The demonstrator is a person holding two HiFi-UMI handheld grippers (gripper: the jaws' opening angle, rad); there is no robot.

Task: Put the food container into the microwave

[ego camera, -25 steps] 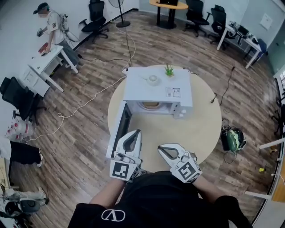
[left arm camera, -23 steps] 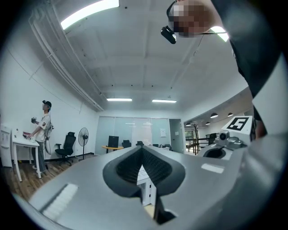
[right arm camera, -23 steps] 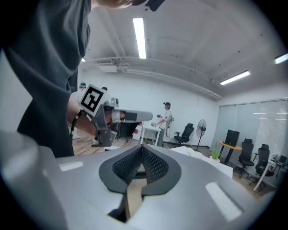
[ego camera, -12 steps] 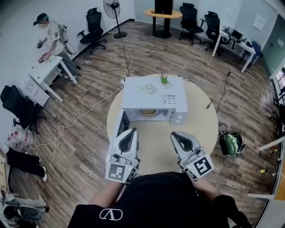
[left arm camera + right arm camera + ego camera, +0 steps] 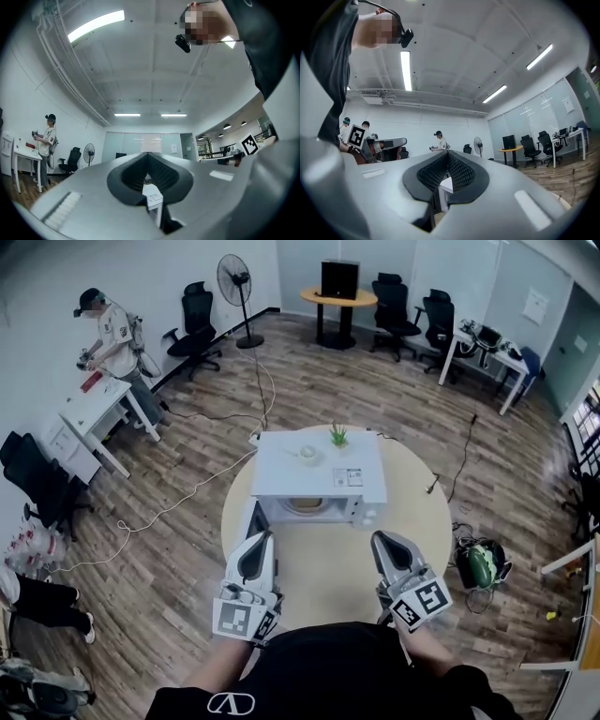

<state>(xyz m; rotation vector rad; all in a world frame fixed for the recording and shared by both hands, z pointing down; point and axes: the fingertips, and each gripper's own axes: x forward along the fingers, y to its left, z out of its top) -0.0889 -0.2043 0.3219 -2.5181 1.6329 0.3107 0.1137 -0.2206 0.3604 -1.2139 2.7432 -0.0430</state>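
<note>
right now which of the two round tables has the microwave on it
The near round table, closest to the camera: the white microwave stands on it, door open. The far round table holds a black box.

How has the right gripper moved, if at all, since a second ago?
Yes. In the head view the right gripper has shifted rightward, from below the middle of the microwave to below its right front corner.

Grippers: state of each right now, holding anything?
Left gripper: closed, holding nothing.
Right gripper: closed, holding nothing.
</note>
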